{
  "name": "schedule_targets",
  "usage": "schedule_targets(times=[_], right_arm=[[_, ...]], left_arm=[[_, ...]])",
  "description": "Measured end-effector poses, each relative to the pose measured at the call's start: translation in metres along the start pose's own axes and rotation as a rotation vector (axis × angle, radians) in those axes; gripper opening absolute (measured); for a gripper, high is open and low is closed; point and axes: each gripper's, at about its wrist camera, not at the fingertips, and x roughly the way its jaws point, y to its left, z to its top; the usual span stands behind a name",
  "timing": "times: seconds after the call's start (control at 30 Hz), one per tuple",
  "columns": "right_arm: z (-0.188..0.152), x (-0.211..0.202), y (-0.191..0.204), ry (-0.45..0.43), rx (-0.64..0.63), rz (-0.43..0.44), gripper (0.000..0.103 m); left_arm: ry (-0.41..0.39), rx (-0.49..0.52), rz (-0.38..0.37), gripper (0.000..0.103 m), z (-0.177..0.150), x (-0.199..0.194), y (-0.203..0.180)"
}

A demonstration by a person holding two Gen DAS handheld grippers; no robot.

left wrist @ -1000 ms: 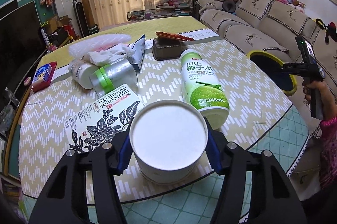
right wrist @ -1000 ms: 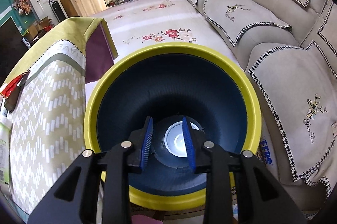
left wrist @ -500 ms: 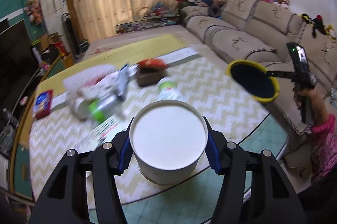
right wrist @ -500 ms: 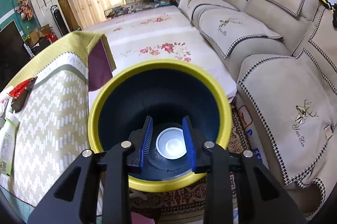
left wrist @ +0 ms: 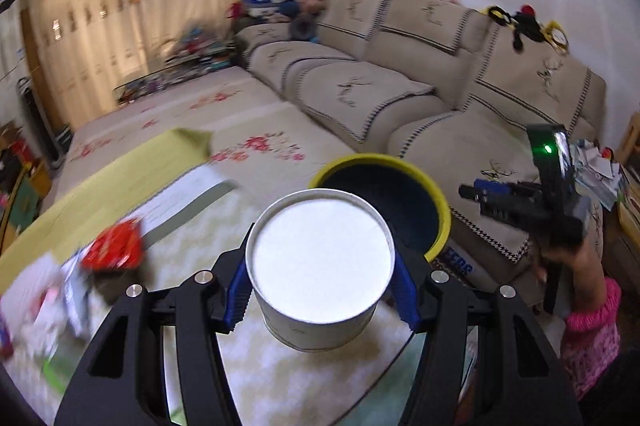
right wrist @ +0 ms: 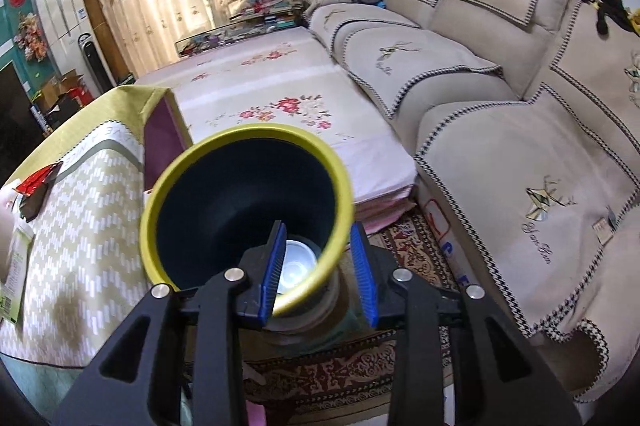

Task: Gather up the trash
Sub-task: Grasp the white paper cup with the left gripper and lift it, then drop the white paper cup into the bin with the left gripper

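Only legible text: sofa cover [right wrist: 532, 209] script embroidery, approx. "Yan Fen".

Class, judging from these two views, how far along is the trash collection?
Done: a white lid lies in the yellow-rimmed bin. In hand: the left gripper holds a white paper cup near the bin. Left: a red wrapper and other blurred items remain on the table.

1. Paper cup [left wrist: 320, 266]: matt white card, smooth wall.
2. Bin [right wrist: 244, 209]: glossy yellow plastic rim, matt dark interior.
3. Left tongs [left wrist: 320, 276]: matt black plastic arms, ribbed blue pads [left wrist: 237, 290], bright metal rivets.
4. Tabletop [right wrist: 80, 226]: woven cloth cover, zigzag print.
5. Sofa [right wrist: 500, 145]: matt beige fabric, embroidered.
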Motion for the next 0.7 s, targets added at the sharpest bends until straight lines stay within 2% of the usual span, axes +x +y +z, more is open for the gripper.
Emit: schedule_targets(times=[0.07,0.2,0.33,0.5,0.6,0.7], right_arm=[[-0.003,-0.002,-0.006,0.0,0.006,-0.01,0.032],[-0.009,-0.004,-0.016,0.008,0.014,-0.015,0.032],[-0.015,-0.003,-0.024,0.016,0.017,-0.021,0.033],[-0.018,0.0,-0.034,0.024,0.03,-0.027,0.034],[-0.02,0.004,-0.037,0.034,0.035,-0.025,0.035],[-0.02,0.007,-0.037,0.04,0.037,-0.019,0.038]], left_arm=[[0.018,0.004,-0.048,0.058,0.016,0.027,-0.012],[0.063,-0.005,-0.083,0.058,0.036,0.078,-0.029],[0.114,-0.006,-0.072,0.058,0.052,0.135,-0.042],[0.172,-0.03,-0.07,0.059,0.058,0.187,-0.046],[0.18,-0.03,-0.04,0.06,0.06,0.209,-0.049],[0.188,-0.037,-0.019,0.068,0.058,0.219,-0.047]])
